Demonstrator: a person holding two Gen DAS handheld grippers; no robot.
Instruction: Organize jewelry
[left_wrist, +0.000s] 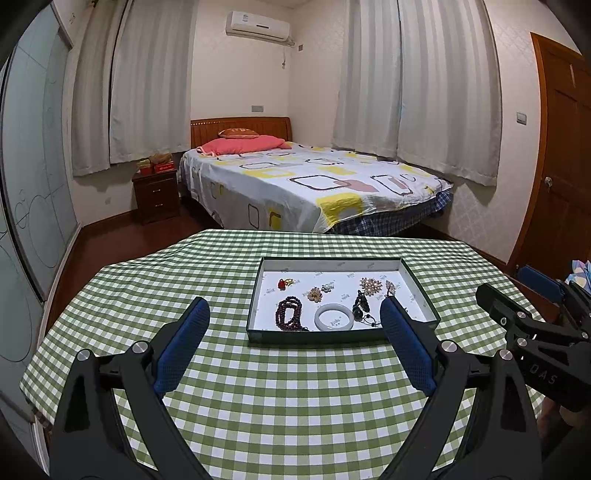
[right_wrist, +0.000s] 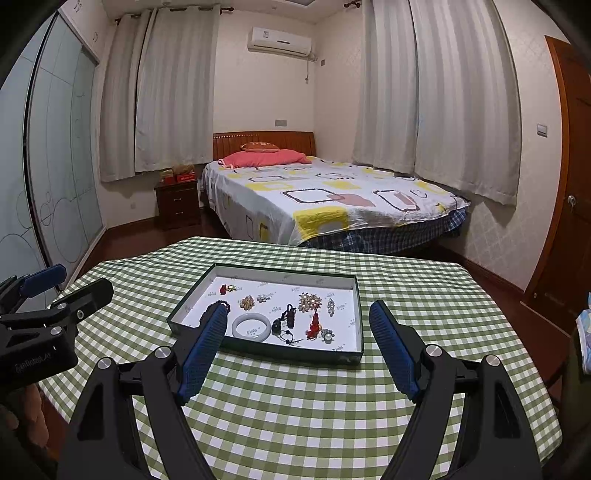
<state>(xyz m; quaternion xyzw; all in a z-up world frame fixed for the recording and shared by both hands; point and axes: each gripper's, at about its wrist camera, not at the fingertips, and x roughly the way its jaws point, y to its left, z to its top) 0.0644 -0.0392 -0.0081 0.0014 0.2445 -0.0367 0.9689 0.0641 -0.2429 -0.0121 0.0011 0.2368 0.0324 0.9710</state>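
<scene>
Over the table (left_wrist: 258, 406), left gripper (left_wrist: 295, 317) gapes.

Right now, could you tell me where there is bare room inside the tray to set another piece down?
The far strip of the tray, behind the red charm and large brooch, is bare, as is the far left corner. The near half is crowded: the white bangle, dark cord, red tassel and pearl brooch lie close together.
</scene>
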